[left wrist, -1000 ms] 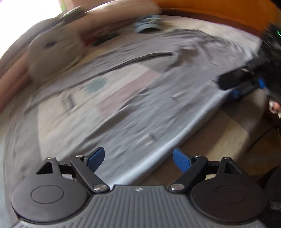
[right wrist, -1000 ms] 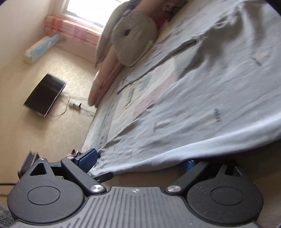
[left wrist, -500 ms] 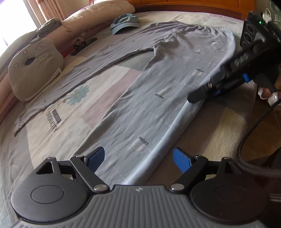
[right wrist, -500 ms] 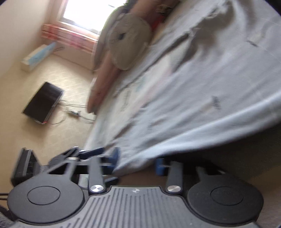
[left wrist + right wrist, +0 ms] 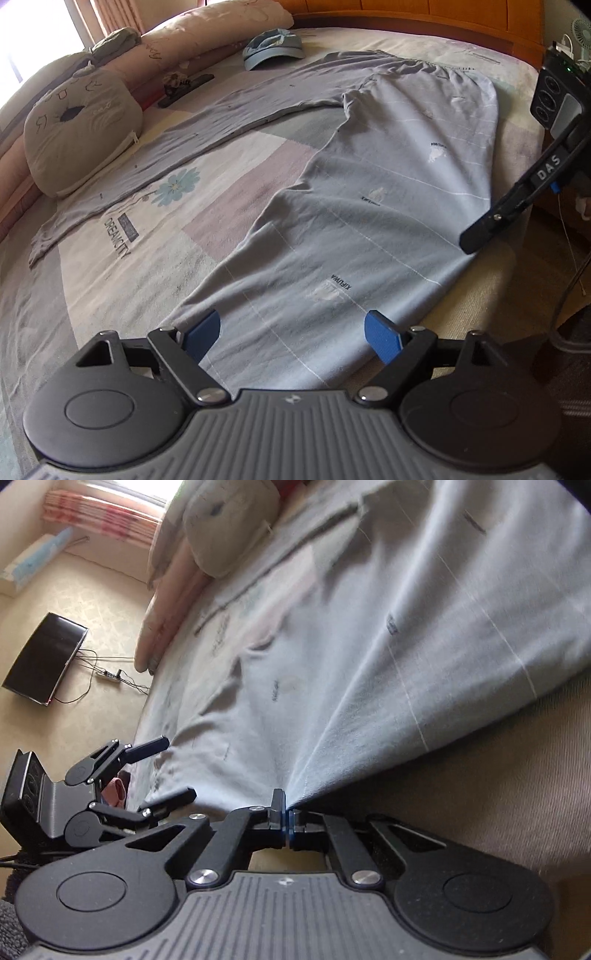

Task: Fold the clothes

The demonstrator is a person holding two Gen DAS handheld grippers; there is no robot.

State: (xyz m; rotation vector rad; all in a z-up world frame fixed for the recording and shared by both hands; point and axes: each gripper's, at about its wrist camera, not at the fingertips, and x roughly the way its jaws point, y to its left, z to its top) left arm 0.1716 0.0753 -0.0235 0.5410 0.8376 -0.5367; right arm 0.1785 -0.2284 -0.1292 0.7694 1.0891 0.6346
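Observation:
Grey-blue trousers (image 5: 369, 221) lie spread flat on the bed, one leg running far left and the other coming toward me. My left gripper (image 5: 291, 328) is open, its blue pads (image 5: 201, 330) hovering over the cuff end of the near leg. My right gripper (image 5: 287, 812) is shut on the side edge of that same leg, and the trousers (image 5: 369, 664) pull into a taut ridge from the pinch. The right gripper (image 5: 476, 240) also shows at the leg's right edge in the left wrist view. The left gripper (image 5: 180, 767) appears open in the right wrist view.
A beige cushion (image 5: 81, 125), a rolled pink quilt (image 5: 207, 29), a blue cap (image 5: 273, 48) and a dark object (image 5: 184, 86) sit along the bed's far side. A wooden headboard (image 5: 406, 14) stands behind. A black screen (image 5: 44, 661) and power strip (image 5: 109, 674) lie on the floor.
My right gripper went from open to shut on the near leg's edge, lifting the cloth into a ridge. The left gripper stayed open over the cuff end.

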